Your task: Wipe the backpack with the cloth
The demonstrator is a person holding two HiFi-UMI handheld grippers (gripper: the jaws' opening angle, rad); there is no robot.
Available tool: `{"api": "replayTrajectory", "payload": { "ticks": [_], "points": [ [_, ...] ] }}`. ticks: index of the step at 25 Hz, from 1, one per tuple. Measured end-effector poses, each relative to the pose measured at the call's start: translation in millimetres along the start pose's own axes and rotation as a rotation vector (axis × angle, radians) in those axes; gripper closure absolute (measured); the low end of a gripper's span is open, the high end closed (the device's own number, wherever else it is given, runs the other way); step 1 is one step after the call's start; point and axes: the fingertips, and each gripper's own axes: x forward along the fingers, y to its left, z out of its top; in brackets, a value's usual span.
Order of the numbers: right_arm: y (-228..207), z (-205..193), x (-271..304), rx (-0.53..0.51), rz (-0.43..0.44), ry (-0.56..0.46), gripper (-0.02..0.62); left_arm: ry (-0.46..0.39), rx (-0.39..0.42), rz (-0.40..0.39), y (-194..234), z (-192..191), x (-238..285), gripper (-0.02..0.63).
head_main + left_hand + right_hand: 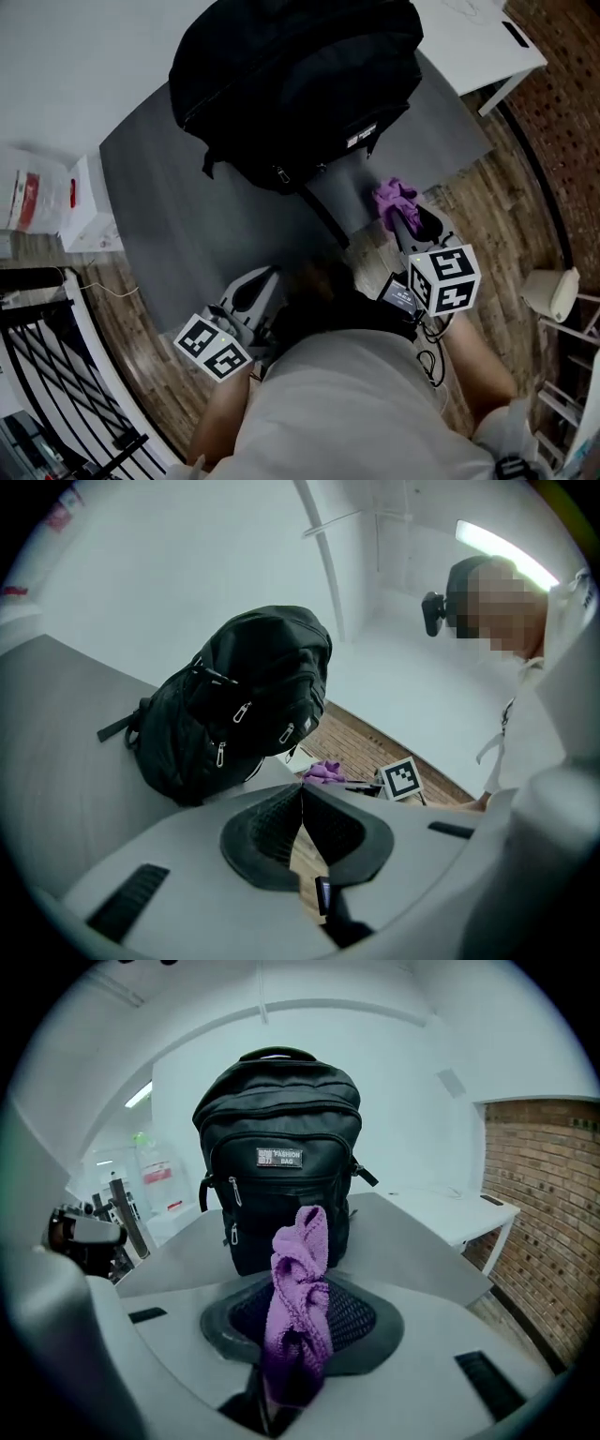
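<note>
A black backpack (295, 80) stands upright on the grey table (169, 216); it also shows in the left gripper view (239, 700) and, front on, in the right gripper view (281, 1147). My right gripper (401, 214) is shut on a bunched purple cloth (300, 1288), held near the table's front edge, a short way in front of the backpack's base. The cloth (394, 197) sticks out past the jaws. My left gripper (267, 277) hangs at the front edge to the left, shut with nothing between its jaws (302, 794).
A white desk (478, 42) stands at the back right beside a brick wall (562, 103). White boxes (56, 202) sit left of the table. A black metal rack (56, 375) is at the lower left, a white lamp-like object (553, 292) at the right.
</note>
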Motion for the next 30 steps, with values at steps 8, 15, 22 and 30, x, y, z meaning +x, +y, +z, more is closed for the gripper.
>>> {"api": "replayTrajectory", "payload": {
  "ticks": [8, 15, 22, 30],
  "points": [
    [17, -1, -38, 0.012, 0.099, -0.055, 0.479, -0.067, 0.054, 0.057, -42, -17, -21, 0.601],
    [35, -30, -93, 0.028, 0.146, -0.082, 0.479, -0.079, 0.073, 0.077, -95, -58, -48, 0.601],
    [38, -60, -156, 0.024, 0.175, -0.104, 0.479, -0.1, 0.069, 0.096, -149, -104, -68, 0.601],
    [7, -69, -201, 0.0, 0.175, -0.118, 0.479, -0.114, 0.069, 0.106, -196, -127, -57, 0.601]
  ]
}}
